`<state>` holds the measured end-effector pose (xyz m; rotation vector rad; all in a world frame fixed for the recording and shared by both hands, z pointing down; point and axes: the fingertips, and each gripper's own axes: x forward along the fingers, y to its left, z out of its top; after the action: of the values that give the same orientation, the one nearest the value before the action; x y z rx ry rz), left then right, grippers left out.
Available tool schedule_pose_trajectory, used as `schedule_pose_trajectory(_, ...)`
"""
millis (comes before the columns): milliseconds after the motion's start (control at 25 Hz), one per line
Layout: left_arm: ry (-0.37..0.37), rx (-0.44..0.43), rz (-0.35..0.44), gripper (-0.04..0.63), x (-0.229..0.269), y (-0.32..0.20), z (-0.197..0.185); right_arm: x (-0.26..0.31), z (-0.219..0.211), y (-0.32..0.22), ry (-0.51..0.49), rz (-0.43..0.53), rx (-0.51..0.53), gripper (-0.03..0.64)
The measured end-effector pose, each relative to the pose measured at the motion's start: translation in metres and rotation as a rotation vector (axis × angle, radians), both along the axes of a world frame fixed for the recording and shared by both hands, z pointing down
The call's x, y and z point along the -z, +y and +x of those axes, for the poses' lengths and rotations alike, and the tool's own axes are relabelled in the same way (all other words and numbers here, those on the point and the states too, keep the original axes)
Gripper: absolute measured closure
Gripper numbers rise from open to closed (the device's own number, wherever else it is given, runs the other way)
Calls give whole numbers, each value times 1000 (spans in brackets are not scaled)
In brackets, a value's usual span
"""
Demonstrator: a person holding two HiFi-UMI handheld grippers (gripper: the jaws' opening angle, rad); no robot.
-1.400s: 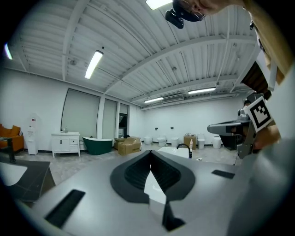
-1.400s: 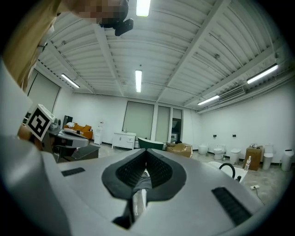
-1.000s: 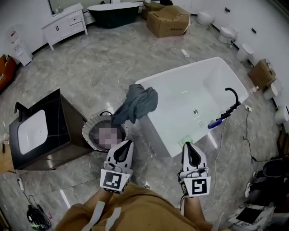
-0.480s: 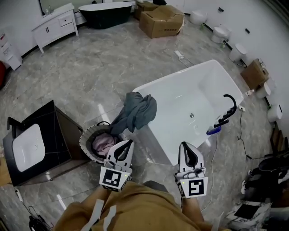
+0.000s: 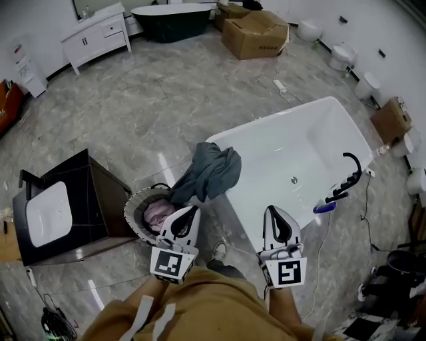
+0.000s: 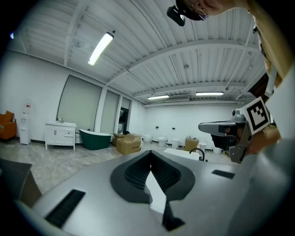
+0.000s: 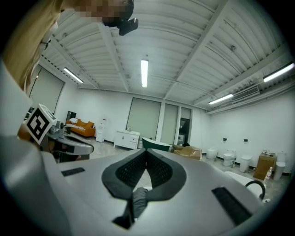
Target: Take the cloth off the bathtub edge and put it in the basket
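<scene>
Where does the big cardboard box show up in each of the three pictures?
Head view: cardboard box at the top, right of centre.
Left gripper view: left of centre, far across the floor.
Right gripper view: right of centre, in the distance.
Shared landmark: the dark green bathtub, left of the box in every view.

Mustard-tan top (image 5: pixel 206 306), two pale straps (image 5: pixel 143 313) at 7 o'clock. Left gripper (image 5: pixel 190 210) and right gripper (image 5: pixel 271 210): white shells, black ribbed pads, black-and-white marker cubes (image 5: pixel 168 264).
</scene>
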<state>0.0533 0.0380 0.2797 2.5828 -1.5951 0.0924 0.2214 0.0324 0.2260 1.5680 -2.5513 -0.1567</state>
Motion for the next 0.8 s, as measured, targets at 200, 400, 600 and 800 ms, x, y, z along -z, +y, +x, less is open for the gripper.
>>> schedule_pose_trajectory(200, -32, 48, 7, 589, 4, -15, 5, 4, 11, -23, -17, 24, 33, 611)
schedule_pose_trajectory(400, -19, 83, 3, 589, -7, -33, 10, -8, 19, -35, -7, 0, 51, 611)
schedule_pose_trajectory(600, -37, 143, -36, 589, -51, -61, 9, -43, 22, -48, 20, -57, 72, 611)
schedule_pose_trajectory(800, -52, 160, -79, 589, -84, -92, 18, -77, 16, -77, 44, -81, 106, 611)
